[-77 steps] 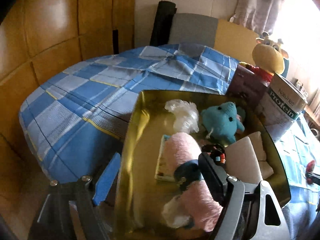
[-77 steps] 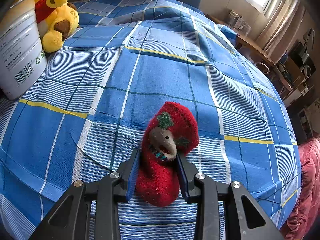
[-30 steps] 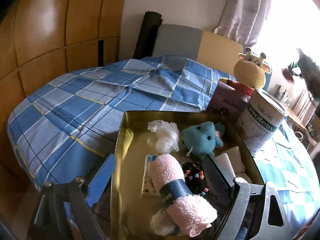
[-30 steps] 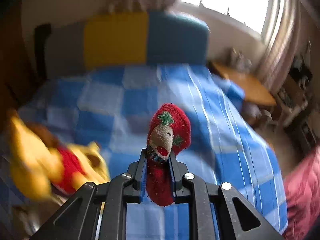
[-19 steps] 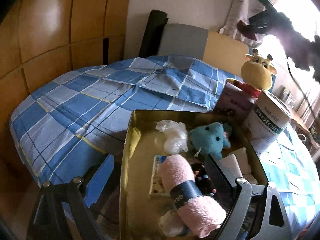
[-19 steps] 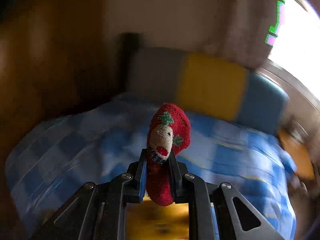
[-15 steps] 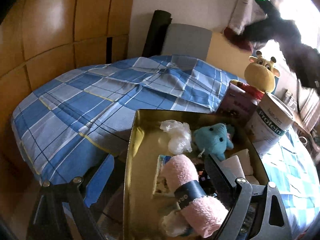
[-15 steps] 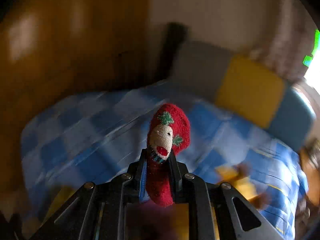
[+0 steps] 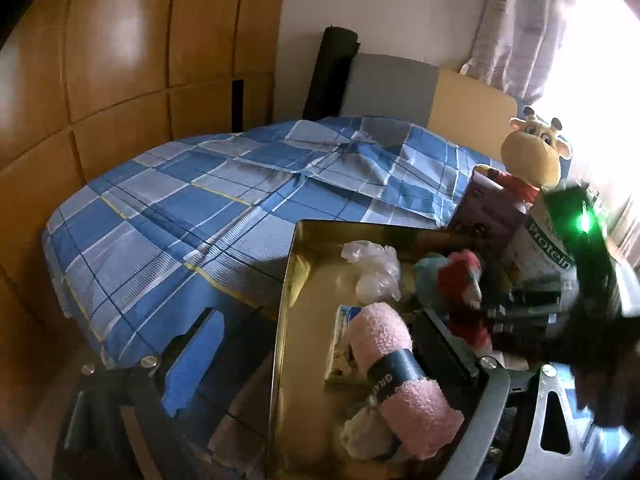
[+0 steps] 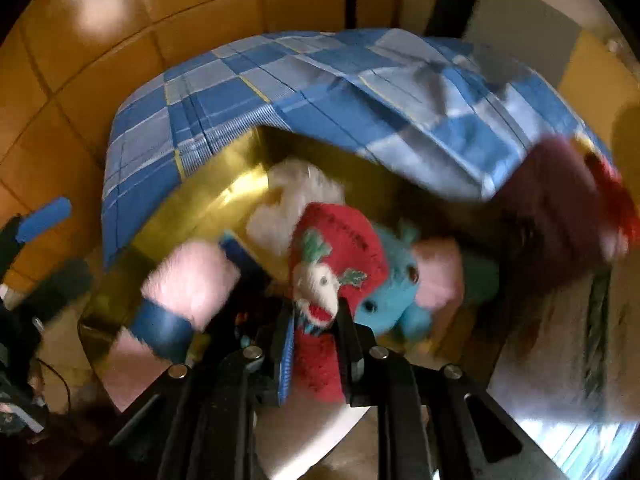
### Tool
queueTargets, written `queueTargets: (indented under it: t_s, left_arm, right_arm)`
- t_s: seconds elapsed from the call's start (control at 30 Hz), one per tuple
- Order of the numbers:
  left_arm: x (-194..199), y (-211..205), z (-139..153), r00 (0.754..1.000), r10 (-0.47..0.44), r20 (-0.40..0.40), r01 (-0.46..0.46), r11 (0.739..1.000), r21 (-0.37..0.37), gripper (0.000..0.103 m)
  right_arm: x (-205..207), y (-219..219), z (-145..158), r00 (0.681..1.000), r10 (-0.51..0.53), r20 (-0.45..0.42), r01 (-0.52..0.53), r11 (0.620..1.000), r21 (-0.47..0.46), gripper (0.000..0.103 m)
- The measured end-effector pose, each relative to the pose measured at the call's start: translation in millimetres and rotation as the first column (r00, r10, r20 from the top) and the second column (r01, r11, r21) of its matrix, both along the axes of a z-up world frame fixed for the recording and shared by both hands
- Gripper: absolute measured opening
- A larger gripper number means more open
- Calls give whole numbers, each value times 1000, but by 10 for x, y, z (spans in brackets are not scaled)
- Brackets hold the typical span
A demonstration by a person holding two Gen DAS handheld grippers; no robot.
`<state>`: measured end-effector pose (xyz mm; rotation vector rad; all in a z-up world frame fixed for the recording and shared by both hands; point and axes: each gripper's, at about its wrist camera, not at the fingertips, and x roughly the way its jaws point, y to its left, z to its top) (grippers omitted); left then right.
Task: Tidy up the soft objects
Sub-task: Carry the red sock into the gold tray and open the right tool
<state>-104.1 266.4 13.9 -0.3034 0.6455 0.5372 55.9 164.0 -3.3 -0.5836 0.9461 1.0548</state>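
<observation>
A gold tin tray sits on the blue plaid bed. In it lie a pink rolled towel with a dark band, a white plastic bag and a blue plush. My left gripper straddles the tray's left wall; its jaws are opening, with the towel below and between them, untouched. My right gripper is shut on a red Christmas sock and hangs low over the tray, just above the blue plush. The left wrist view shows that sock coming in from the right.
Behind the tray stand a purple box, a white protein can and a yellow plush giraffe. Wooden wall panels run along the left. A black roll leans at the headboard.
My right gripper swung with the red sock from high above the bed down over the tray, entering the left wrist view. The left gripper stayed put, jaws slightly wider.
</observation>
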Motion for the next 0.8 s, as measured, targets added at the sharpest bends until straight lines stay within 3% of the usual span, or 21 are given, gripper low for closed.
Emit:
queueTargets:
  t_s: [0.2,0.8]
  left_arm:
    - [-6,-109,29,1000,-17,2,17,1000,20,98]
    - [-77,-306,50,999,-51,-7,51,998,42,99]
  right_arm:
    - [-181,-127,-204,996,-75,48,76,997,-20,17]
    - [-259,-294,-230,975,-193,110,193,981,11,17]
